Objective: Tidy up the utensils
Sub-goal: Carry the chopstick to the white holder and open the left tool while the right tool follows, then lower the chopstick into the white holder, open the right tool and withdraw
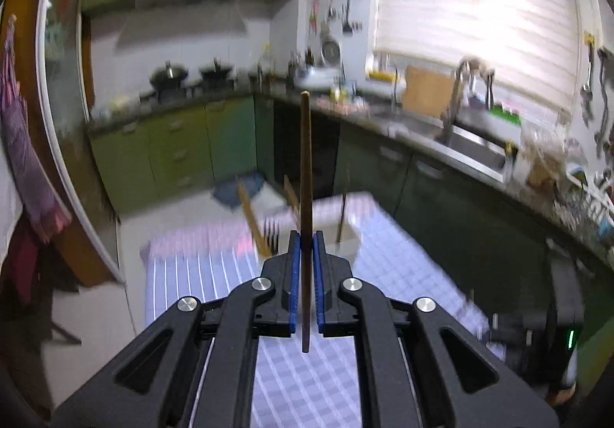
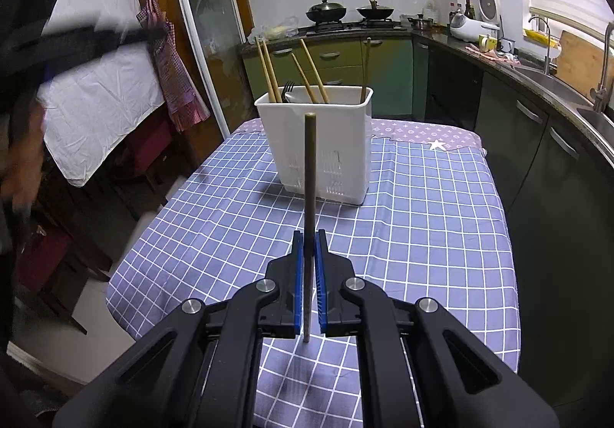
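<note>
My left gripper is shut on a dark brown chopstick that stands upright, high above the checked table; this view is blurred by motion. The white utensil holder sits below and ahead of it. My right gripper is shut on a grey-brown chopstick, upright, above the table. In the right wrist view the white utensil holder stands ahead at the table's far end, holding several wooden chopsticks and a dark fork.
Green kitchen cabinets and a counter with a stove and pots lie beyond the table. A sink counter runs along the right. A white cloth and a blurred dark shape at the left edge are to the left.
</note>
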`<state>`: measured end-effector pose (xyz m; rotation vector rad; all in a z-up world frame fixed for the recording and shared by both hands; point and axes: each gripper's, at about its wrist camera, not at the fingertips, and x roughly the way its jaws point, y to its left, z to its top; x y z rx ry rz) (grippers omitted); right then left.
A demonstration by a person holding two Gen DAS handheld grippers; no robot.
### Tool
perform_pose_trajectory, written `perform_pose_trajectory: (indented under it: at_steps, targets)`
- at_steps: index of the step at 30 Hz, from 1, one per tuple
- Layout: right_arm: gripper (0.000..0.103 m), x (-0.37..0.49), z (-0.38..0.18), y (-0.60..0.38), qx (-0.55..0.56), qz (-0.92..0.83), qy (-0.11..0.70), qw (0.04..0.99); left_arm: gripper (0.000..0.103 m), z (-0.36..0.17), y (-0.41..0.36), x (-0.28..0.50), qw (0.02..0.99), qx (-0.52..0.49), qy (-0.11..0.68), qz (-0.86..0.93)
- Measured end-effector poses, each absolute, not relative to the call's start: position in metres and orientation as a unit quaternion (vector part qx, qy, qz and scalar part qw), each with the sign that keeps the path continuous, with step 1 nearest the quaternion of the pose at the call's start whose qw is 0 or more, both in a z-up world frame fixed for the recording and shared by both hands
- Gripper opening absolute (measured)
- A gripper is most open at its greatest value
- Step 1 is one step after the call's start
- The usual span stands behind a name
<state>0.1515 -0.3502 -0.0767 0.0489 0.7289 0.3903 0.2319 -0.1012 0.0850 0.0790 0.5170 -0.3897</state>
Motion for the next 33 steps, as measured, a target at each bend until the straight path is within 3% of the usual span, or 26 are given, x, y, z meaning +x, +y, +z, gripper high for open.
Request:
perform_pose_trajectory:
  at_steps: [5,11,19,25,29,33]
  targets:
    - [0.007,0.149,-0.078,-0.356,0.034,0.194,0.351,0.916,0.007,0.103,-0.115,0.27,0.961,0.023,0.205,-0.182]
    - [0.007,0.148,-0.079,-0.36,0.041,0.199,0.349,0.915,0.007,0.085,-0.133,0.304,0.969,0.042,0.189,-0.151]
    - [0.007,0.148,-0.077,-0.358,0.043,0.204,0.348,0.914,0.007,0.044,-0.14,0.324,0.961,0.058,0.231,-0.142]
    - [0.007,0.148,-0.059,-0.36,0.045,0.205,0.332,0.919,0.017,0.029,-0.125,0.313,0.959,0.043,0.238,-0.146]
    - [0.007,0.155,-0.026,-0.363,0.047,0.206,0.3,0.93,0.032,0.035,-0.1,0.284,0.964,0.011,0.223,-0.144]
    - [0.007,0.17,0.018,-0.366,0.051,0.205,0.249,0.945,0.037,0.037,-0.084,0.247,0.969,0.004,0.206,-0.137]
